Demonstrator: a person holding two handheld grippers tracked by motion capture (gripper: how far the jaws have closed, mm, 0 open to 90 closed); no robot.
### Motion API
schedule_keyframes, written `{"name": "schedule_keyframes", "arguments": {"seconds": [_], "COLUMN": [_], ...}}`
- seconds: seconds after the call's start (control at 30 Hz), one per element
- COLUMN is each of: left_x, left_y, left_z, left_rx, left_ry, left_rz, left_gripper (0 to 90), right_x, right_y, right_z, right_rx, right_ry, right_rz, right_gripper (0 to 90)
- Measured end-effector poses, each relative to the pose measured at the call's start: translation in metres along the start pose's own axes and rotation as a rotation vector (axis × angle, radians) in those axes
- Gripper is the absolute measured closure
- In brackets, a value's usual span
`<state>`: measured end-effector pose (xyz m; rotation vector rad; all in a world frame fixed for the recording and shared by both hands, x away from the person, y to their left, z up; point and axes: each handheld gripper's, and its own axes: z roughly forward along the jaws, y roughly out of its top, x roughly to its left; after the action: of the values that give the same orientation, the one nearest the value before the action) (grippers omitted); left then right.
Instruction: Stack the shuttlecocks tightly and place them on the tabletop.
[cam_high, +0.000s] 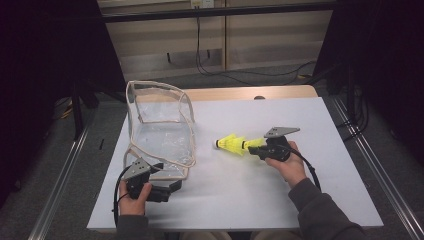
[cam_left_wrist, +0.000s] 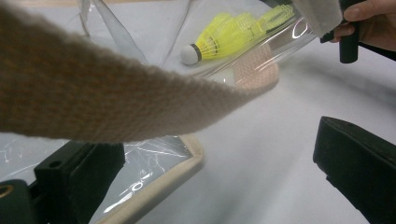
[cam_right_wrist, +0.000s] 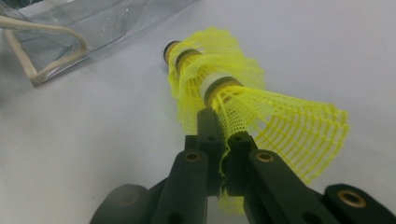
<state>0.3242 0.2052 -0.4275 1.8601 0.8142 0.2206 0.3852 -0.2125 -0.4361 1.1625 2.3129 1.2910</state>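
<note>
Your right gripper has its fingers pinched narrow on the mesh skirt of the rearmost of a nested stack of yellow shuttlecocks, which lies low over the bench, just to the right of the clear bag. The stack's long axis runs straight out from your right fingers, cork noses leading (three corks can be counted in the right gripper view), and it points leftward at the bag's near side wall. The skirts flare back toward your hand.

Your left gripper sits at the bag's near corner, fingers standing wide: one black finger lies under the bag's clear panel and cloth-trimmed edge, the other well apart on bare bench, nothing pinched between them. The bag's woven strap drapes across the left gripper view, with the shuttlecocks seen beyond it through the plastic.

The coming move likely turns on the bag's mouth: your right hand is nearer the stack, your left nearer the bag.
</note>
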Motion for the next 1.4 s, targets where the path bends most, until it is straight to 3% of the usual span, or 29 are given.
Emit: {"name": "schedule_keyframes", "arguments": {"seconds": [0.53,1.4], "left_x": [0.000,0.000], "left_y": [0.000,0.000], "left_z": [0.000,0.000], "left_rx": [-0.001,0.000], "left_ry": [0.002,-0.001], "left_rz": [0.001,0.000], "left_gripper": [1.9,1.9], "right_x": [-0.002,0.008], "right_y": [0.002,0.005], "right_z": [0.009,0.023], "right_rx": [0.009,0.004], "right_ry": [-0.009,0.002], "right_rz": [0.006,-0.003], "right_gripper": [88.5,88.5]}}
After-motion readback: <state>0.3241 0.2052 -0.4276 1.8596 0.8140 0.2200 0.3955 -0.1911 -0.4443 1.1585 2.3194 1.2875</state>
